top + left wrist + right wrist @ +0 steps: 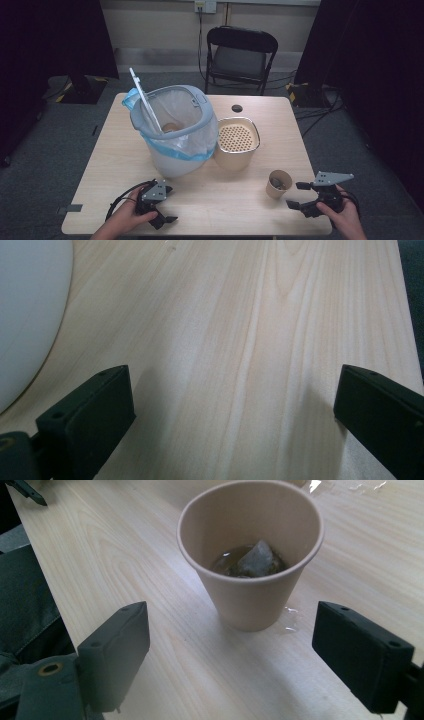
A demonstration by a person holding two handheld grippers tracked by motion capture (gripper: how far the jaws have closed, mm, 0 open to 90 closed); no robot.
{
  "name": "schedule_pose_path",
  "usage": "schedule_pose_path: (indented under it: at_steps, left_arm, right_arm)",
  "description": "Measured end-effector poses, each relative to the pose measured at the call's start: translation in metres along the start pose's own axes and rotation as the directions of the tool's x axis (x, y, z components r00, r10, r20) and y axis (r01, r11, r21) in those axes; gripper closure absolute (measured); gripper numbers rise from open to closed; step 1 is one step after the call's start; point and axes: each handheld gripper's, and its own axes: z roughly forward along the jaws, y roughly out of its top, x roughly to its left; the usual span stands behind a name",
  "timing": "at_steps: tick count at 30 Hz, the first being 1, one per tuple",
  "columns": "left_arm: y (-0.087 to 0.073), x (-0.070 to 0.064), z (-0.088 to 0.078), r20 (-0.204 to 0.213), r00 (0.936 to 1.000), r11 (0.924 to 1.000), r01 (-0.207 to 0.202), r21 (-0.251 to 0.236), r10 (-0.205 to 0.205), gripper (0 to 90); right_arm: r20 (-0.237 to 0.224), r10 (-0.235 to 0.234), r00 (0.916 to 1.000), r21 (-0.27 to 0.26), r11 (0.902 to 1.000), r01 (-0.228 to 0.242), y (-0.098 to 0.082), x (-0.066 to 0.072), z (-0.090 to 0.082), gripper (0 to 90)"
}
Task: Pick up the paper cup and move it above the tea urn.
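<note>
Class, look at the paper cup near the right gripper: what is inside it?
Inside the paper cup sits a tea bag in a little brown liquid. The cup's bottom beneath them is covered, so nothing else can be made out.

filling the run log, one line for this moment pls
right gripper: open, facing paper cup | teabag in cup | left gripper: open, idle

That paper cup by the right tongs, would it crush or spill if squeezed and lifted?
The paper cup looks thin-walled, so a hard squeeze would probably dent it. It holds some brownish liquid and a tea bag, so tilting could spill. Small wet spots at its base hint it may slide.
</note>
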Motion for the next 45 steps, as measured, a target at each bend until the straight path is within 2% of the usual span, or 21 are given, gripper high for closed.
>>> schedule_pose_path:
  at_steps: [4, 6, 8, 11, 15, 19, 23, 29, 32, 38, 45]
  left_arm:
    - [0.0, 0.0, 0.0, 0.0, 1.0, 1.0, 0.0, 0.0, 0.0, 2.0]
    - [0.0, 0.0, 0.0, 0.0, 1.0, 1.0, 0.0, 0.0, 0.0, 2.0]
    - [0.0, 0.0, 0.0, 0.0, 1.0, 1.0, 0.0, 0.0, 0.0, 2.0]
    - [0.0, 0.0, 0.0, 0.0, 1.0, 1.0, 0.0, 0.0, 0.0, 2.0]
    - [0.0, 0.0, 0.0, 0.0, 1.0, 1.0, 0.0, 0.0, 0.0, 2.0]
    - [0.0, 0.0, 0.0, 0.0, 1.0, 1.0, 0.0, 0.0, 0.0, 2.0]
    - [0.0, 0.0, 0.0, 0.0, 1.0, 1.0, 0.0, 0.0, 0.0, 2.0]
    - [0.0, 0.0, 0.0, 0.0, 1.0, 1.0, 0.0, 0.0, 0.0, 2.0]
    - [0.0, 0.0, 0.0, 0.0, 1.0, 1.0, 0.0, 0.0, 0.0, 2.0]
    - [0.0, 0.0, 0.0, 0.0, 1.0, 1.0, 0.0, 0.0, 0.0, 2.0]
    - [0.0, 0.0, 0.0, 0.0, 1.0, 1.0, 0.0, 0.0, 0.0, 2.0]
  right_arm:
    - [-0.006, 0.003, 1.0, 0.0, 1.0, -0.003, -0.007, 0.001, 0.009, 14.9]
    - [0.006, 0.0, 1.0, -0.003, 1.0, 0.0, -0.01, 0.001, 0.014, 15.0]
    - [0.025, 0.0, 0.9997, -0.019, 0.9998, 0.0, -0.012, 0.0, 0.018, 15.0]
    - [0.029, 0.017, 0.9994, -0.05, 0.9986, -0.016, -0.013, -0.002, 0.025, 15.1]
    - [0.053, 0.022, 0.9983, -0.068, 0.9975, -0.018, -0.012, -0.002, 0.032, 15.3]
    - [0.073, 0.002, 0.9973, -0.086, 0.9963, 0.004, -0.008, -0.001, 0.038, 15.8]
    - [0.073, 0.0, 0.9973, -0.1, 0.995, 0.008, -0.006, -0.002, 0.043, 16.1]
    - [0.071, 0.009, 0.9974, -0.149, 0.9888, 0.001, -0.007, -0.002, 0.047, 17.5]
    - [0.068, 0.01, 0.9976, -0.151, 0.9886, 0.001, -0.008, -0.002, 0.049, 18.0]
    - [0.105, -0.007, 0.9944, -0.179, 0.9834, 0.026, -0.009, -0.001, 0.051, 21.4]
    - [0.11, -0.023, 0.9937, -0.208, 0.9771, 0.046, -0.009, 0.001, 0.052, 22.2]
